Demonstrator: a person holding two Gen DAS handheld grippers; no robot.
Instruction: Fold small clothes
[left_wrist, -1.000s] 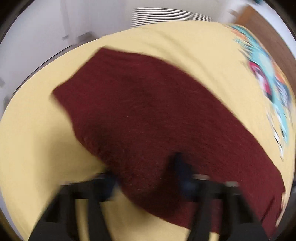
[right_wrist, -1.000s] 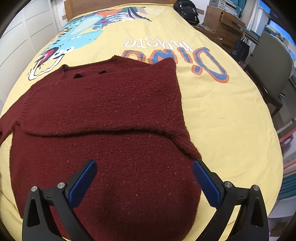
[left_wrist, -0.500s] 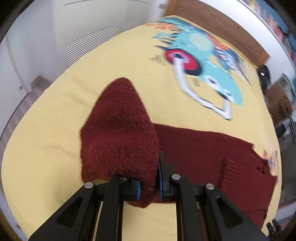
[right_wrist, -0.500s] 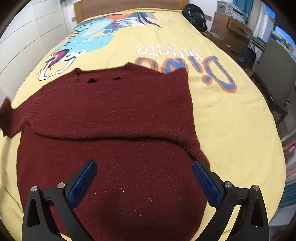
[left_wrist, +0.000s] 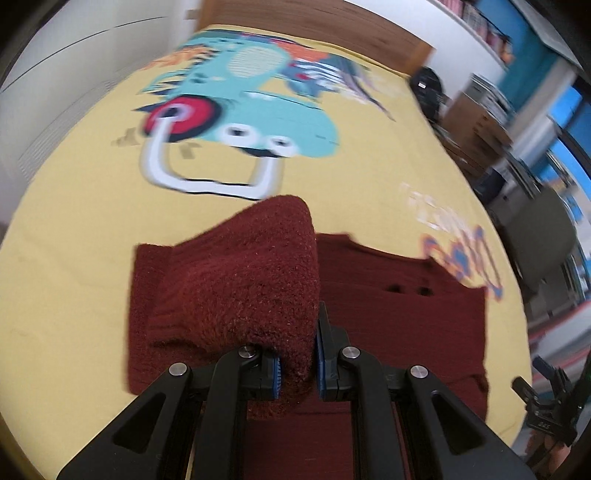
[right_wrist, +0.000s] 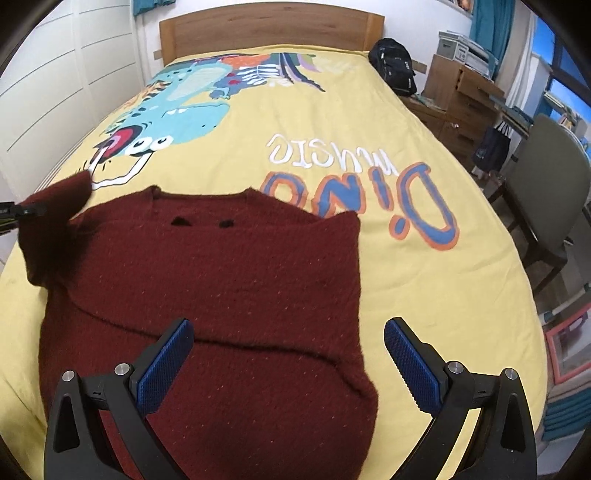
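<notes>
A dark red knitted sweater (right_wrist: 221, 295) lies flat on the yellow bedspread (right_wrist: 406, 258), with its right sleeve folded across the body. My left gripper (left_wrist: 297, 365) is shut on the sweater's left sleeve (left_wrist: 251, 280) and holds it lifted above the body. The lifted sleeve (right_wrist: 51, 221) also shows at the left edge of the right wrist view. My right gripper (right_wrist: 288, 363) is open and empty, hovering over the sweater's lower half.
The bedspread carries a dinosaur print (right_wrist: 177, 103) and lettering (right_wrist: 354, 184). A wooden headboard (right_wrist: 269, 29) is at the far end. A black bag (right_wrist: 395, 64), wooden drawers (right_wrist: 461, 96) and a grey chair (right_wrist: 546, 184) stand to the right of the bed.
My left gripper has closed on the left sleeve, lifted it and swung it toward the sweater's body. My right gripper has drawn back a little and stays open.
</notes>
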